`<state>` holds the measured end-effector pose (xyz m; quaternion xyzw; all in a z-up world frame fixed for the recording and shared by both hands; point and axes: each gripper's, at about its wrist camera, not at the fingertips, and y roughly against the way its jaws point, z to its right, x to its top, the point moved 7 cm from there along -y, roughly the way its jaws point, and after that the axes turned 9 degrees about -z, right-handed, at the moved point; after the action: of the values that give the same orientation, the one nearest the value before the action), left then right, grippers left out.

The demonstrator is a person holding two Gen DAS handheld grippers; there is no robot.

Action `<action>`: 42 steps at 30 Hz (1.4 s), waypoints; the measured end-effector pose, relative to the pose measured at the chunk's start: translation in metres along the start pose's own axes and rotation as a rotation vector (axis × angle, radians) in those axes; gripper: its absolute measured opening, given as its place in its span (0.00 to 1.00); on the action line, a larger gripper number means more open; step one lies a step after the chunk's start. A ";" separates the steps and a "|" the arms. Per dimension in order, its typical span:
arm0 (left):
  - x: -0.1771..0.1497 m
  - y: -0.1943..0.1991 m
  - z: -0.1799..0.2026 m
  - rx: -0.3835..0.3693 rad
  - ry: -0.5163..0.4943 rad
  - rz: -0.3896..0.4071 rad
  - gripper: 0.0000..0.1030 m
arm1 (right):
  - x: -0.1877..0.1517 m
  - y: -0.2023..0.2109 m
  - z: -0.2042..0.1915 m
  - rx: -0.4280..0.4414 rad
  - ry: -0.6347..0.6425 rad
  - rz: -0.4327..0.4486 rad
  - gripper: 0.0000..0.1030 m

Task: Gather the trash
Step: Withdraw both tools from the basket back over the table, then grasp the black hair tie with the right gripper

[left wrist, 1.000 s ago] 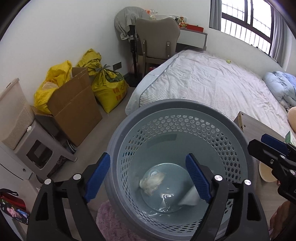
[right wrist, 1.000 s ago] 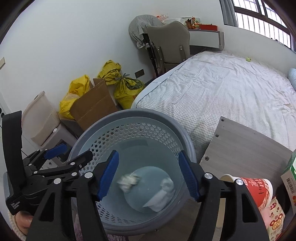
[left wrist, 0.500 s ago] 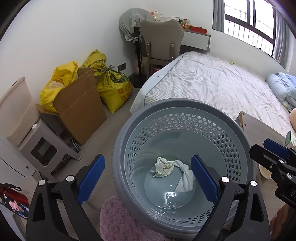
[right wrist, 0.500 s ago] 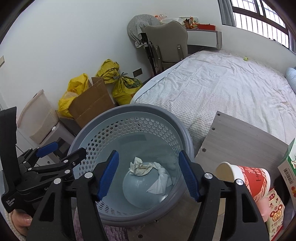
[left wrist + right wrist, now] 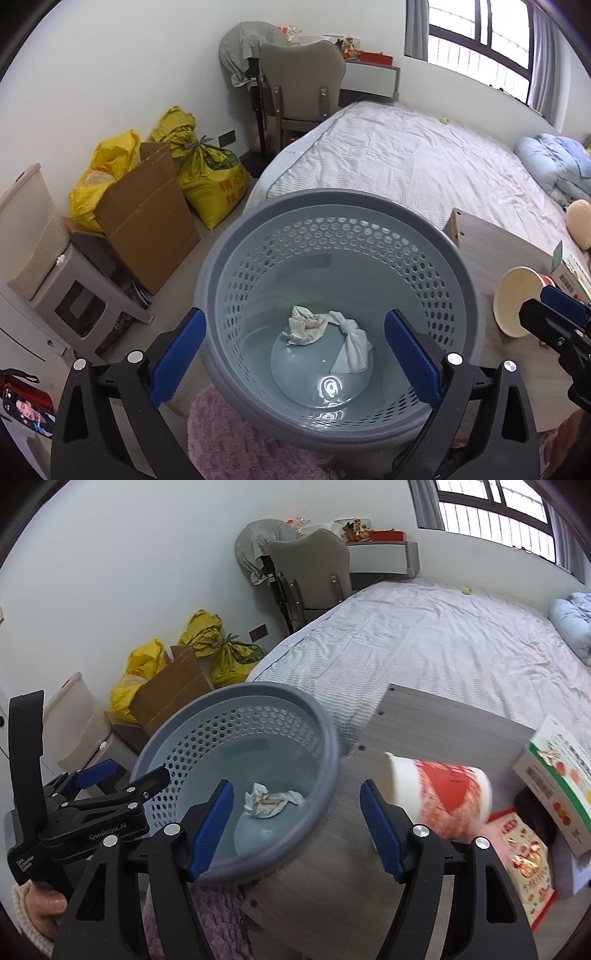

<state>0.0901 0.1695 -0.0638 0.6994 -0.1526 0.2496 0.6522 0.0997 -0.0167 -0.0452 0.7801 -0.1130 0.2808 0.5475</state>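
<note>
Now your grey basket [image 5: 332,206] stands beside the bed [image 5: 424,162]; inside, on its floor, lie a knotted white tissue [image 5: 351,347] touching a crumpled paper wad [image 5: 304,326]. Just right of the basket, on the wooden board [image 5: 436,723], a red paper cup [image 5: 439,794] lies on its side. Your left gripper [image 5: 293,350] has just been opening, nothing gripped; your right gripper [image 5: 295,823] likewise, released

Yellow sacks [image 5: 212,177] and a cardboard box [image 5: 147,218] stand against the wall; a chair [image 5: 303,85] faces the bed [image 5: 424,166].
</note>
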 end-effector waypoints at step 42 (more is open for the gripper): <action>-0.010 0.017 0.158 -0.128 -0.250 -0.003 0.94 | -0.125 0.086 0.325 -0.505 -0.487 -0.030 0.61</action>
<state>0.0963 0.0108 -0.0591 0.6821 -0.2472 0.1491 0.6718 0.0585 -0.3633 -0.1263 0.6656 -0.2947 0.0417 0.6844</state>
